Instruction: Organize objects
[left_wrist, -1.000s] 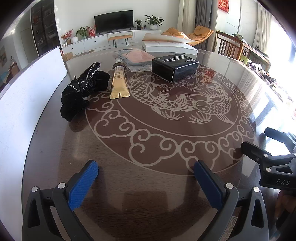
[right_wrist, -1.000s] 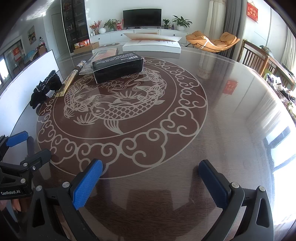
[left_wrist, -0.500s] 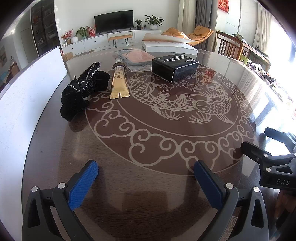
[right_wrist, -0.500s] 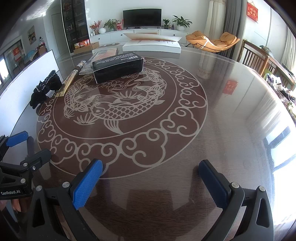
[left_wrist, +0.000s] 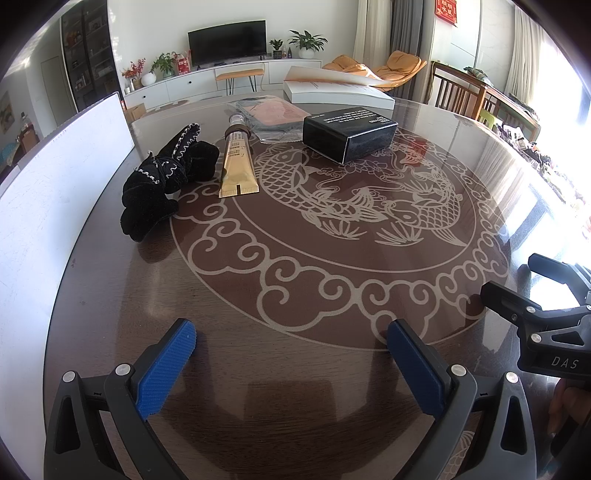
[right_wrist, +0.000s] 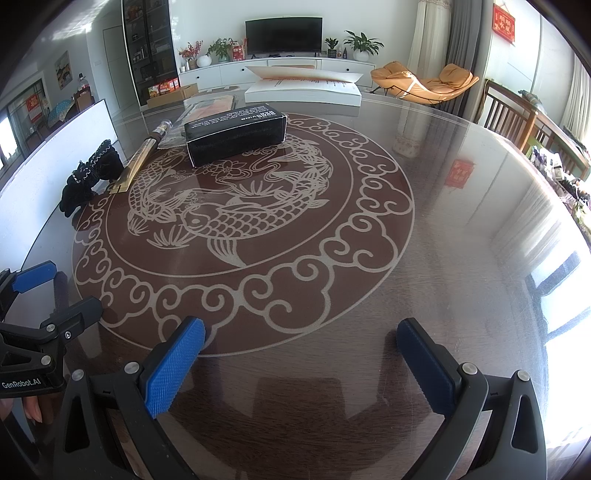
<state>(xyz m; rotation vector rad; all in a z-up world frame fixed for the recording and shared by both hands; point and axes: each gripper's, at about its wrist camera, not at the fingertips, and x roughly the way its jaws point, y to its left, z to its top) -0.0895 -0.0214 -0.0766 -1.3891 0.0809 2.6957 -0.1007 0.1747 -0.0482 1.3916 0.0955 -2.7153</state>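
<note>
Living-room setting: a round dark worktop (left_wrist: 110, 314) with a pale fish-and-cloud pattern carries all items at its far side. Left tongs (left_wrist: 291, 354) are spread wide and grip nothing; right tongs (right_wrist: 301, 354) likewise stand wide open and empty. Both sit low over the near edge, side by side, pointing across the worktop, well apart from every item. A black glove (left_wrist: 166, 181) with white stitching lies crumpled at far left. Just beside it lies a gold tube (left_wrist: 237, 166), cap pointing away. A black box (left_wrist: 349, 132) with white print rests beyond, near a clear packet (left_wrist: 273, 114). A large white box (right_wrist: 303, 88) sits at the far rim.
</note>
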